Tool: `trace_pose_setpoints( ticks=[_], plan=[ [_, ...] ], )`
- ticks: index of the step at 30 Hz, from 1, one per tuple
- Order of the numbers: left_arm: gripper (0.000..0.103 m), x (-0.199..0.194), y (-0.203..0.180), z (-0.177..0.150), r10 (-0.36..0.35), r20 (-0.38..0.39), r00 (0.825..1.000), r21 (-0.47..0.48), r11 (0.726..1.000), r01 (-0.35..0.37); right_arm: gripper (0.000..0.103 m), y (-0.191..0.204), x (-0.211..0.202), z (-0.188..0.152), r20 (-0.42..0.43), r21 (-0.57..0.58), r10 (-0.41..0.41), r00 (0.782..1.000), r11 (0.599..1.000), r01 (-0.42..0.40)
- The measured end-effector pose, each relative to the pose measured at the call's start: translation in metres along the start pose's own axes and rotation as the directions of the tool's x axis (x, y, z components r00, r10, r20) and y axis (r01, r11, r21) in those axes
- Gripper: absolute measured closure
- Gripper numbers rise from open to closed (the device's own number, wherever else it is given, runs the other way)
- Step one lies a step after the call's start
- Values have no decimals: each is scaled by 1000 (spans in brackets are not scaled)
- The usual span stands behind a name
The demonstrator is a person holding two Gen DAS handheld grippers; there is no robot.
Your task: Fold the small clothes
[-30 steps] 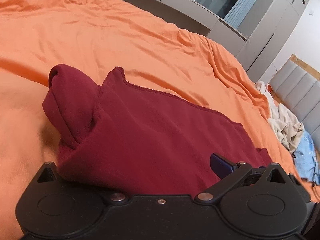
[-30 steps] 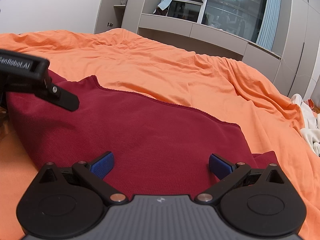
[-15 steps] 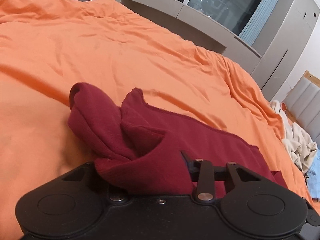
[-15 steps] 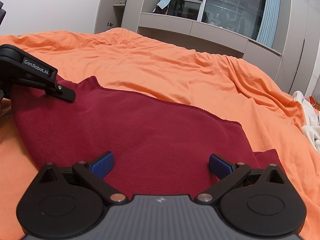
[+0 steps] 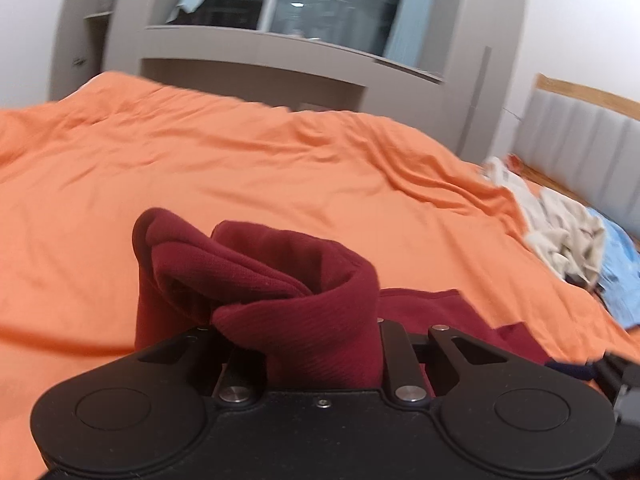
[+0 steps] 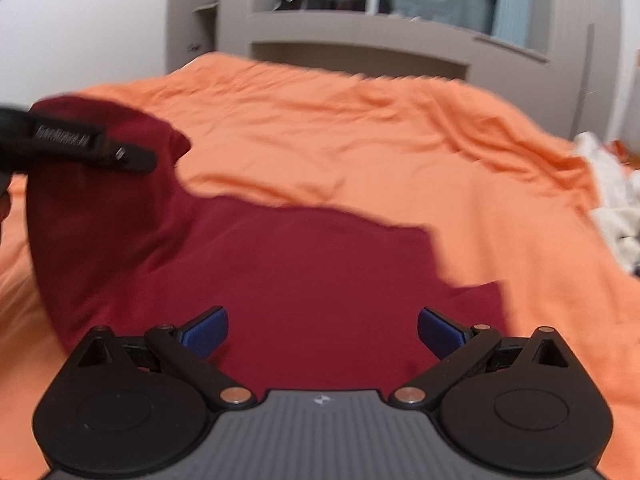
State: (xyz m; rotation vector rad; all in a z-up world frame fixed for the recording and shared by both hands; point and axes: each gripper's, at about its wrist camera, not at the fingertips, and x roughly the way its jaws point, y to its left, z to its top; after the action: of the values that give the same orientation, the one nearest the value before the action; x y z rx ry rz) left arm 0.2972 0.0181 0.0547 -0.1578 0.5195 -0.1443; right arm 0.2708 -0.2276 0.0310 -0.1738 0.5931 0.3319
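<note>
The dark red garment (image 5: 280, 280) lies on an orange bedspread (image 5: 200, 168), and one end of it is bunched into a thick roll in the lower centre of the left wrist view. That roll is pinched in the left gripper (image 5: 304, 344), whose jaws are drawn in narrow around the cloth, so that the folds stand up above the black housing. To the right of the roll a flatter part of the same garment spreads toward the lower right of the frame.

In the right wrist view the garment (image 6: 300, 280) fills the middle of the frame, mostly flat on the bedspread (image 6: 360, 128), with its left end lifted into the upper left, where the left gripper (image 6: 132, 160) shows as a dark, blurred bar against the cloth. The right gripper (image 6: 322, 328) sits at the bottom centre with its jaws wide and nothing between them. Its blue pads (image 6: 206, 330) hang over the near part of the garment; whether they touch the fabric cannot be told.

At the right edge of the left wrist view a heap of pale clothes (image 5: 560, 232) lies on the bed beside a light blue piece (image 5: 620, 272), well apart from the red garment. A grey wall unit (image 5: 280, 60) with a dark window stands along the top of both views
</note>
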Motion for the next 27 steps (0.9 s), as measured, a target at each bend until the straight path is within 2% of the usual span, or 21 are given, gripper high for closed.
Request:
trace_pose_setpoints(
  ticks=[5,12,19,22,25,27],
  plan=[
    [87,11,-44,6,-42,-15,999,85,995,43,0,-57,-23,8,59,118,-105,993,988,97],
    [87,27,-113,-2,-112,-59,992,208,970,122,0,-123,-35,7,50,322,-139,989,940,116],
    [87,40,-167,-32,-165,-154,974,319,925,207,0,-151,-44,2,48,390,-141,989,914,111],
    [86,42,-179,-49,-169,-205,964,378,895,237,0,-156,-46,1,51,406,-145,988,907,112],
    [81,42,-186,-63,-158,-239,958,425,870,250,0,-159,-47,1,51,423,-142,989,900,108],
    [74,41,-187,-68,-164,-256,953,432,862,264,0,-160,-47,0,48,429,-139,989,897,105]
  ],
)
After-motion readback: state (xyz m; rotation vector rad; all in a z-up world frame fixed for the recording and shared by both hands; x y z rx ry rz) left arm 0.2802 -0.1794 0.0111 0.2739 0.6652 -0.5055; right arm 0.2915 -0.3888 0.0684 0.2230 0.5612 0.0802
